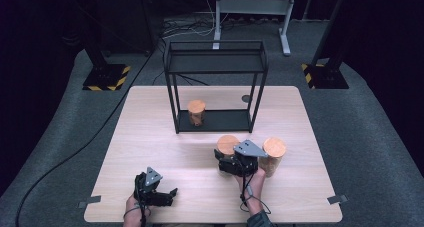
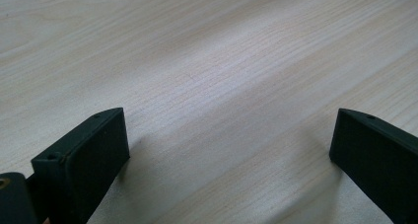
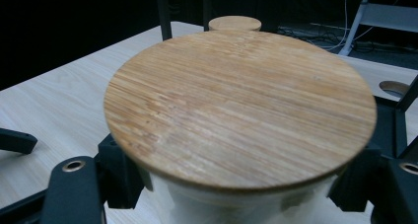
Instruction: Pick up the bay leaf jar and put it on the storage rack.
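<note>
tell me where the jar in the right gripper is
In the high view the held jar stands on the table right of centre, in the right gripper, just left of another lidded jar.

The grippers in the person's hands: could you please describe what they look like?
Both are black two-jaw devices. The left tool and the right tool each carry a grey three-cornered plate on top, and a thin black cable trails back from each along the wrist. In the left gripper view the jaws are flat, matte black blocks with small screw holes. A dark cuff shows at the right wrist.

A jar (image 1: 196,112) stands on the black rack's (image 1: 216,85) bottom shelf — another jar (image 1: 273,156) (wooden-lidded too) on the table (image 1: 150,152).
</note>
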Tool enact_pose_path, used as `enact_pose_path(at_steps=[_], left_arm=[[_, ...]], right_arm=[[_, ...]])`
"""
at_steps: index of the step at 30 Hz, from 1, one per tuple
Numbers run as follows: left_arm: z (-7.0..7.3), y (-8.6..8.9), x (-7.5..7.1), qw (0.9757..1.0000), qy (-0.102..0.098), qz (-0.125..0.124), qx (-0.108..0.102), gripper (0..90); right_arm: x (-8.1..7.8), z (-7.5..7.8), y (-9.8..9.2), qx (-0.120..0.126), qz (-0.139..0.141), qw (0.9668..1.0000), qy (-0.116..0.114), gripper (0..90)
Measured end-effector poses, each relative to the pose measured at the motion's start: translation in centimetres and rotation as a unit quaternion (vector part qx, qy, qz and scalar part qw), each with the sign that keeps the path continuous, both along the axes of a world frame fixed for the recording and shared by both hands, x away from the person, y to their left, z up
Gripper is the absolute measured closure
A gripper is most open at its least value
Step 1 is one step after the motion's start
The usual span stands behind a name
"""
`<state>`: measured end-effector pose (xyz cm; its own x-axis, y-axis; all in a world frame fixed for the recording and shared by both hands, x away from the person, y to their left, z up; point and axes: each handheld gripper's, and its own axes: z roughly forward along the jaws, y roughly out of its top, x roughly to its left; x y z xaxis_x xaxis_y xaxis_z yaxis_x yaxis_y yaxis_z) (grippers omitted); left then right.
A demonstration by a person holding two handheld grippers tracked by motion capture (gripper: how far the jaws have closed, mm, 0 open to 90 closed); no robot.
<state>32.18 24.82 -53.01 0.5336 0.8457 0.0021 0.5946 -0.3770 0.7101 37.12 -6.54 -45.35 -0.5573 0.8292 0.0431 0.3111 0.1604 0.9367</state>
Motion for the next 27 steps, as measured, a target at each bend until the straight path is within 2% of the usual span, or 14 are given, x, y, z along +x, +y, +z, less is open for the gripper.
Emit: enact_pose_path(at_steps=[6, 14, 27], left_arm=[[0.0, 0.0, 0.0, 1.0000, 0.000, 0.001, 0.000, 1.0], [0.0, 0.0, 0.0, 1.0000, 0.000, 0.001, 0.000, 1.0], [0.0, 0.0, 0.0, 1.0000, 0.000, 0.002, 0.000, 1.0]], right_arm=[[0.2, 0.5, -0.1, 0.000, 0.000, 1.0000, -0.003, 24.3], [0.5, 0.9, 0.1, -0.015, 0.003, 0.9999, -0.006, 24.3], [1.4, 1.3, -0.1, -0.012, 0.002, 0.9999, -0.006, 24.4]])
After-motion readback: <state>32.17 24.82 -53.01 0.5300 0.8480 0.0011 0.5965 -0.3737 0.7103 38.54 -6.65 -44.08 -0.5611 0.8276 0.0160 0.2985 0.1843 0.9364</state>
